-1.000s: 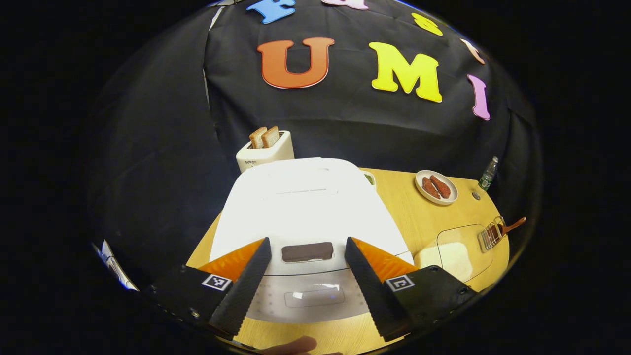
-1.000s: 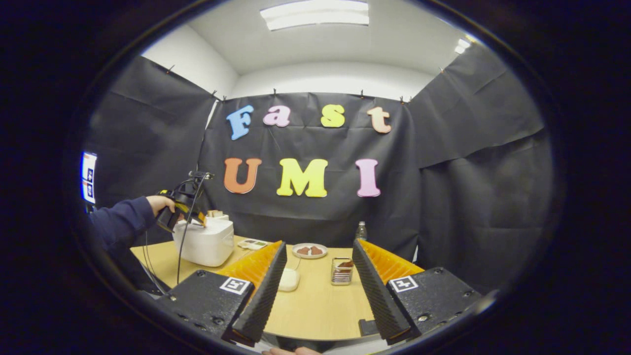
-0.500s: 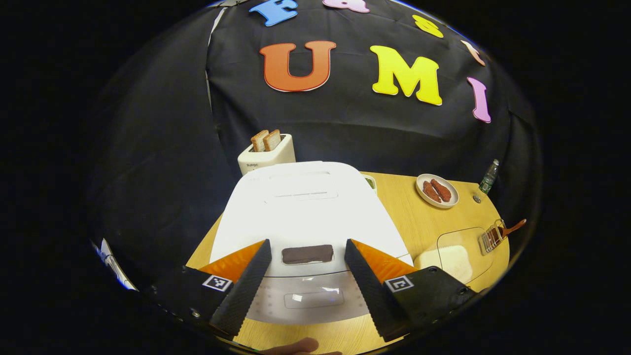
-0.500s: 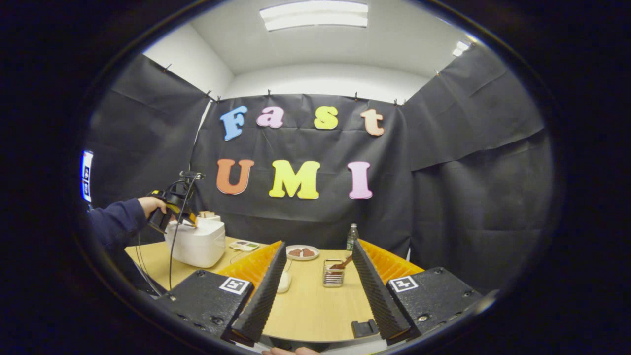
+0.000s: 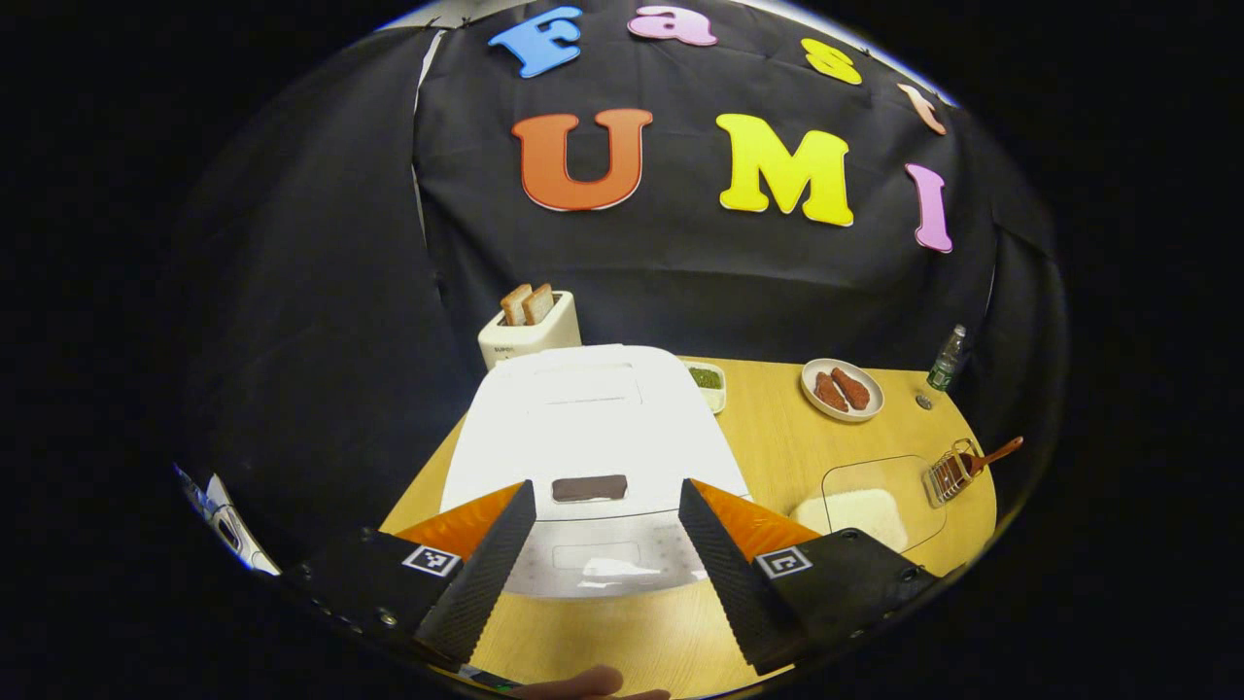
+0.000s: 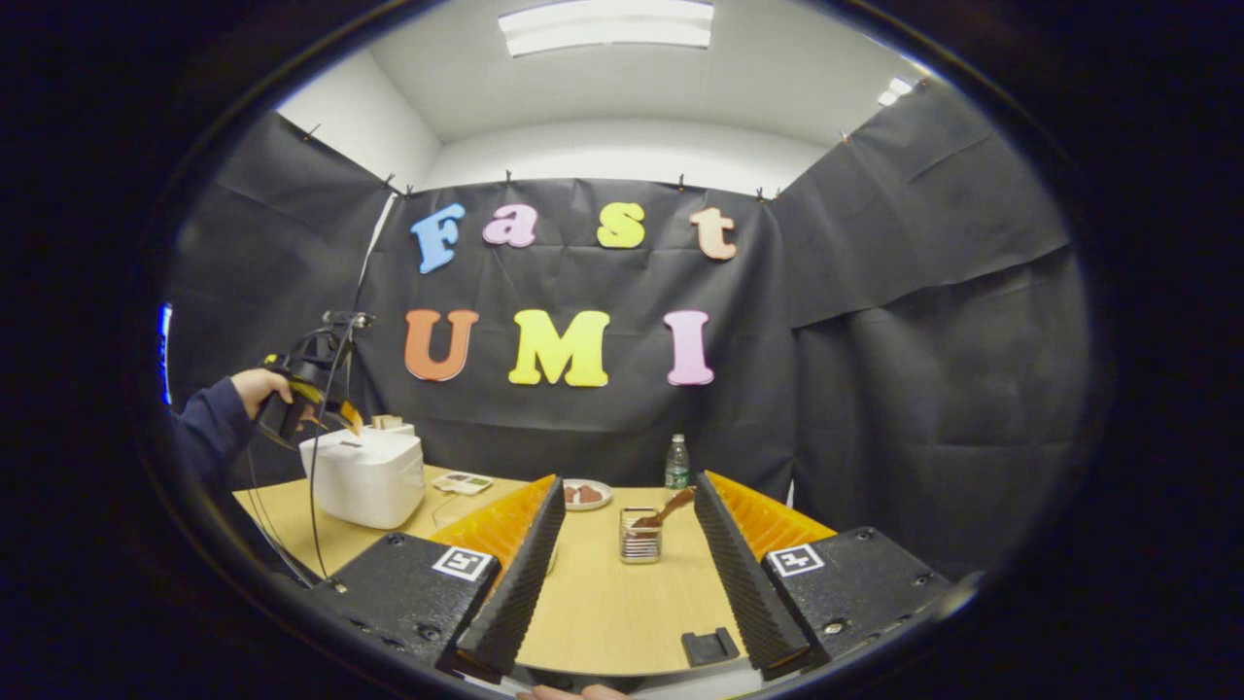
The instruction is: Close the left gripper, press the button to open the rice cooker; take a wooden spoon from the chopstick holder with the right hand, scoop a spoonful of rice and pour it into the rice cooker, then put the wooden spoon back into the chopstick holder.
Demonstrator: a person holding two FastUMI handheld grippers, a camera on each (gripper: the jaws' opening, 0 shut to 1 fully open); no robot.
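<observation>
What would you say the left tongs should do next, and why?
Probably close first: the left tongs are open above the rice cooker, whose lid is still down, and its dark button sits between the fingers. Shut tongs could then press it.

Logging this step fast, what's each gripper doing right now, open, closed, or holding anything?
Left gripper: open, holding nothing, above the white rice cooker, lid shut.
Right gripper: open, holding nothing, facing the wire chopstick holder with the wooden spoon.

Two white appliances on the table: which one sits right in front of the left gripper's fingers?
The rice cooker, lid closed with a dark button facing the fingers. The toaster, holding two bread slices, stands behind it by the wall.
</observation>
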